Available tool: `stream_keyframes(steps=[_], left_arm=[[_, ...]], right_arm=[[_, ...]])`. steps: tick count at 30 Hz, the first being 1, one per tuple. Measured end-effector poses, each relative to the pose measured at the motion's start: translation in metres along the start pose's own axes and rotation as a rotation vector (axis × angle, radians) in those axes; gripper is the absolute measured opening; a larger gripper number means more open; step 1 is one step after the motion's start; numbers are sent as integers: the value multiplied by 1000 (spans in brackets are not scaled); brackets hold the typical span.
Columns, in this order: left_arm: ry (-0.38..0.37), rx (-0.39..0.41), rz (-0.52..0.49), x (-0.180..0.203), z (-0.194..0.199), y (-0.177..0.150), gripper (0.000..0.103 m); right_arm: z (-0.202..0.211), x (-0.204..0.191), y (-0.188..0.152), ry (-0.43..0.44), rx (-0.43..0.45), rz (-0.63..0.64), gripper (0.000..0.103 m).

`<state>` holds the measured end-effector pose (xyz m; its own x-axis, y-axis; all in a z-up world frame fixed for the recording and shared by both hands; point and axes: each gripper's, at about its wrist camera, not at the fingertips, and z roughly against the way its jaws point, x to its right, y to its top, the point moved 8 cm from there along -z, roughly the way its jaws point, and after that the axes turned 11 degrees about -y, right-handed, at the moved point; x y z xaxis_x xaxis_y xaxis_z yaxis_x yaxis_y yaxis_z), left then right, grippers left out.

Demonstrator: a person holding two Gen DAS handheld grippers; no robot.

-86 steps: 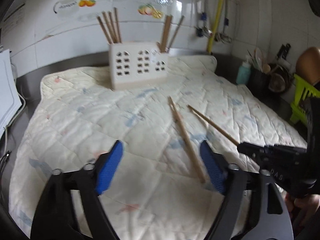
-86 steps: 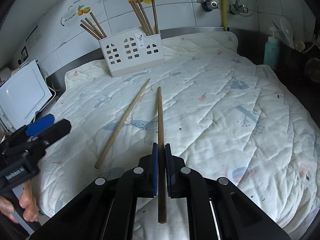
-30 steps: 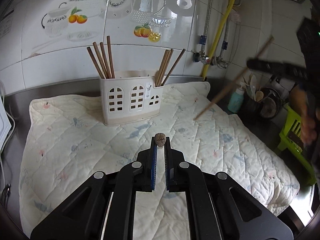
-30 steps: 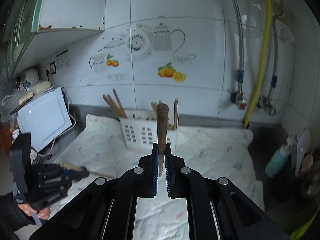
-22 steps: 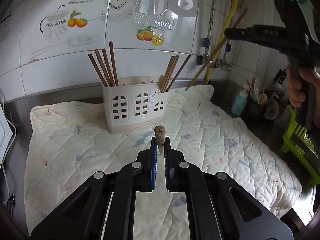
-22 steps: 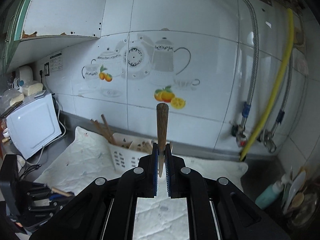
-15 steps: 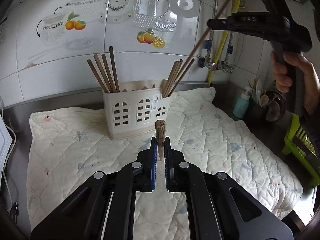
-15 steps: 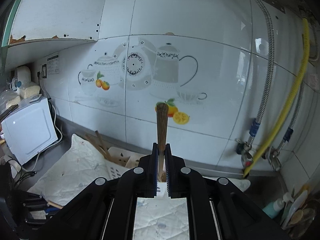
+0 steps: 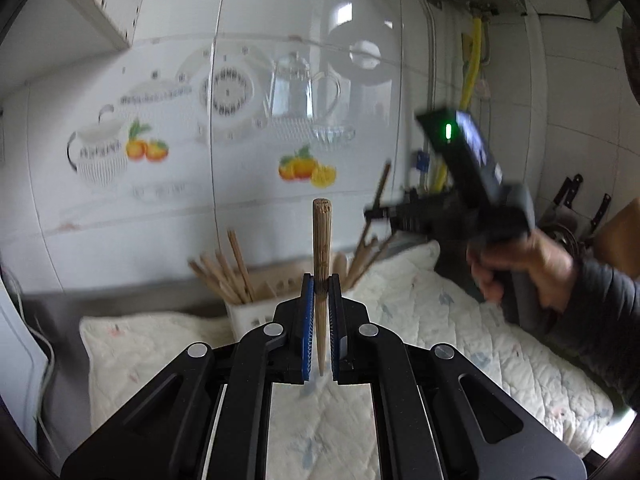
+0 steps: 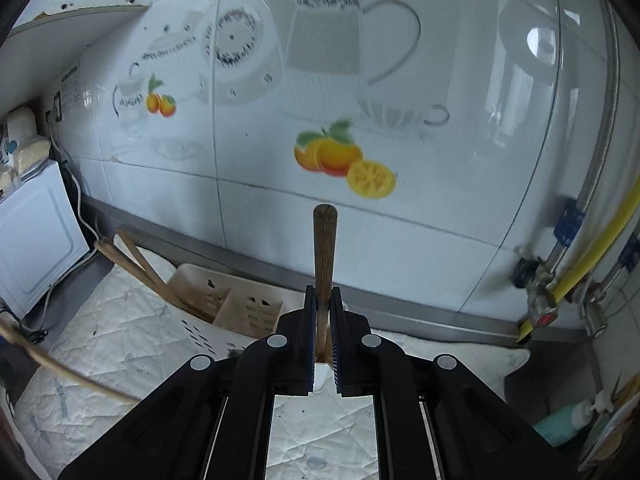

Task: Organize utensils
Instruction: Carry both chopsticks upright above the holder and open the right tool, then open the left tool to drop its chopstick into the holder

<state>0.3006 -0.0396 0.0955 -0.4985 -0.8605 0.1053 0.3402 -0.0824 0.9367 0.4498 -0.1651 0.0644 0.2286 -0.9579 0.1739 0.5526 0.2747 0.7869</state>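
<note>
White wall tiles (image 10: 400, 40) printed with teapots and oranges fill the background above a quilted cloth (image 9: 460, 332) spread over the desk. On the cloth stands a white utensil holder (image 10: 224, 312) with chopsticks leaning out of it. The left tool (image 9: 319, 312) is clamped on a light chopstick (image 9: 321, 248), its long axis upright with the butt end up. The right tool (image 10: 323, 320) likewise grips a darker chopstick (image 10: 324, 252), standing near vertical just above the holder's right end.

The utensil holder (image 9: 256, 312) sits half hidden behind the left tool (image 9: 320, 308) — right hand (image 9: 520, 268) blurred.
</note>
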Motion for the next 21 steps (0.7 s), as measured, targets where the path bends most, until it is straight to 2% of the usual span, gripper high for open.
stream_keyframes(steps=[2, 4, 7, 9, 11, 15, 19, 21], left_arm=[[16, 34, -6, -5, 0, 21, 5], [38, 60, -15, -10, 0, 38, 5], [67, 90, -15, -19, -1, 59, 5], [86, 106, -5, -28, -4, 72, 5], [104, 121, 4, -38, -10, 83, 5], [145, 132, 21, -53, -22, 91, 5], [158, 103, 48, -68, -44, 86, 5], [178, 87, 43, -71, -52, 80, 5]], right_arm=[[-8, 2, -4, 22, -21, -15, 7], [-10, 6, -5, 21, -17, -34, 15], [-3, 10, -2, 10, 23, -41, 23], [7, 13, 1, 2, 50, -37, 32], [16, 16, 2, -12, 74, -27, 34], [39, 22, 2, -21, 120, -18, 42], [62, 25, -7, -7, 156, -13, 43], [71, 25, -13, -4, 168, -15, 47]])
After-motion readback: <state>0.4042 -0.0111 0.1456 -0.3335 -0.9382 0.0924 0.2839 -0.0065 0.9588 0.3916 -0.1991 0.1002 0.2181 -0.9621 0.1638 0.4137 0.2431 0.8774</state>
